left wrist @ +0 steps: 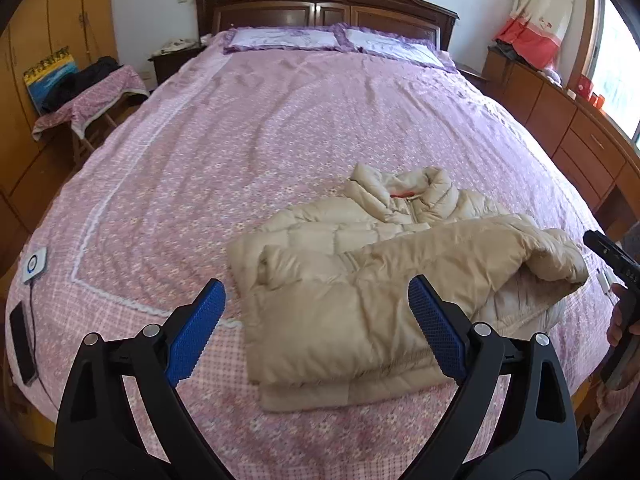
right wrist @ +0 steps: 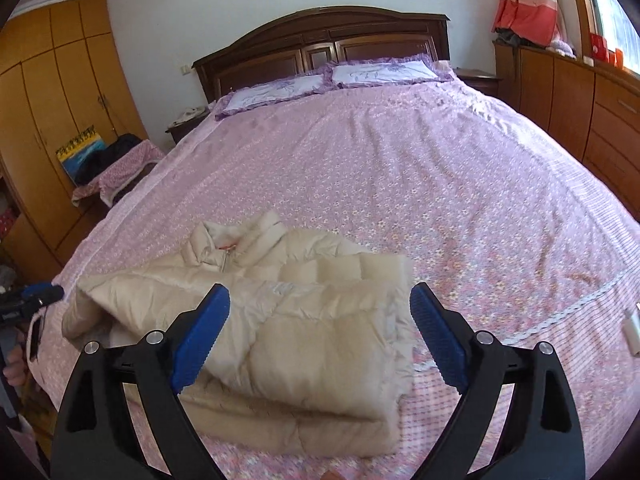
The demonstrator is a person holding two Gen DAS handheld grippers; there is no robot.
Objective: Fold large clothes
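Note:
A beige puffer jacket lies partly folded on the pink floral bedspread near the bed's foot, collar toward the headboard. It also shows in the right wrist view. My left gripper is open and empty, hovering above the jacket's near left part. My right gripper is open and empty above the jacket's near right part. The right gripper's body shows at the right edge of the left wrist view; the left gripper shows at the left edge of the right wrist view.
Two purple pillows lie by the dark wooden headboard. A phone and a white charger lie on the bed's left edge. A covered stool stands to the left, drawers to the right.

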